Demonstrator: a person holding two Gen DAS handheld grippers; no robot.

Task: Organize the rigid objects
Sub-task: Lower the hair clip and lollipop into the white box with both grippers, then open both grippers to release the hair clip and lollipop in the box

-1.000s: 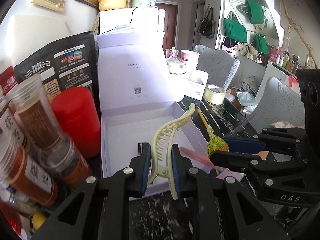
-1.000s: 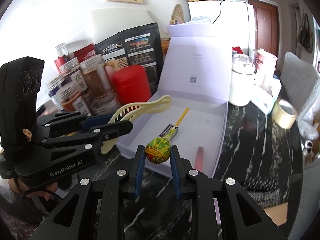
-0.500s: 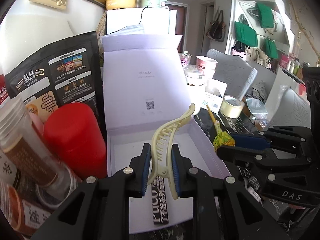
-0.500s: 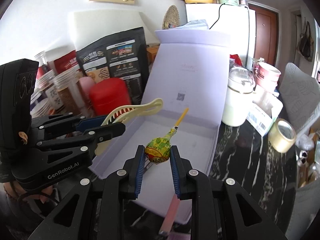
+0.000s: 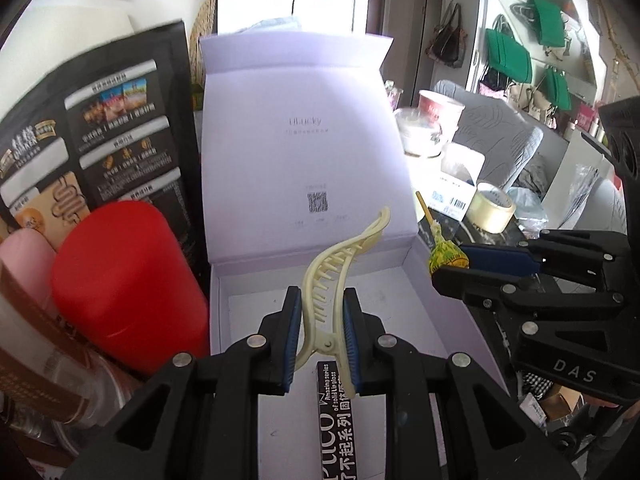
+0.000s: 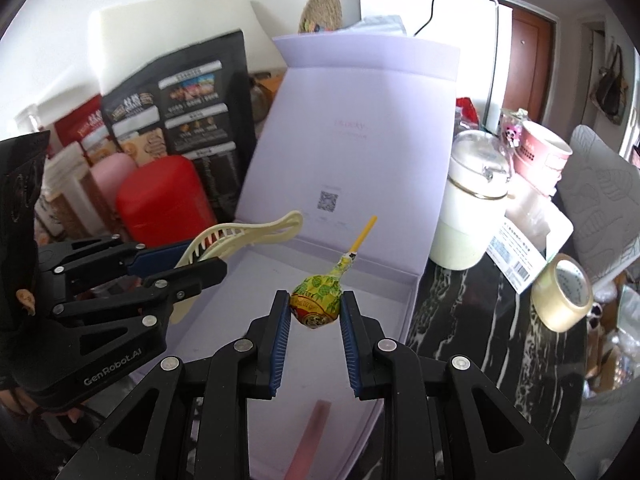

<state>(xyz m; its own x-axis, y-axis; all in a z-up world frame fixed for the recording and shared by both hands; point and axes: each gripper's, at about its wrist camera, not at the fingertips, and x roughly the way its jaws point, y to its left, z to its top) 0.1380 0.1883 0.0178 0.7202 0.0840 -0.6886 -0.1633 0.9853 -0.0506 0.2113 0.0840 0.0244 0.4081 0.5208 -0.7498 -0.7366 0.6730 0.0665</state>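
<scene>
Both tongs now advanced over box (image 5: 460, 320): left tongs (image 5: 320, 334) clamp stiff hair clip (image 5: 340, 264) at hinge, right tongs (image 6: 314, 316) clamp light lollipop (image 6: 318, 304), stick toward one o'clock.

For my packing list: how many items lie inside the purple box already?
2. A black lip gloss carton lies on the floor of the purple box, near its front; a pink stick lies beside it. The tools may hide others.

A red canister (image 5: 124, 292) stands before a black snack bag (image 5: 100, 128) on a cluttered tabletop, a pink cylinder (image 6: 112, 176) beside it. Across the black marbled table (image 6: 480, 320), a roll of clear tape (image 6: 562, 292) sits near a white lidded jar (image 6: 468, 208) and a pink paper cup (image 6: 540, 152). Green bags (image 5: 508, 56) hang beyond.
</scene>
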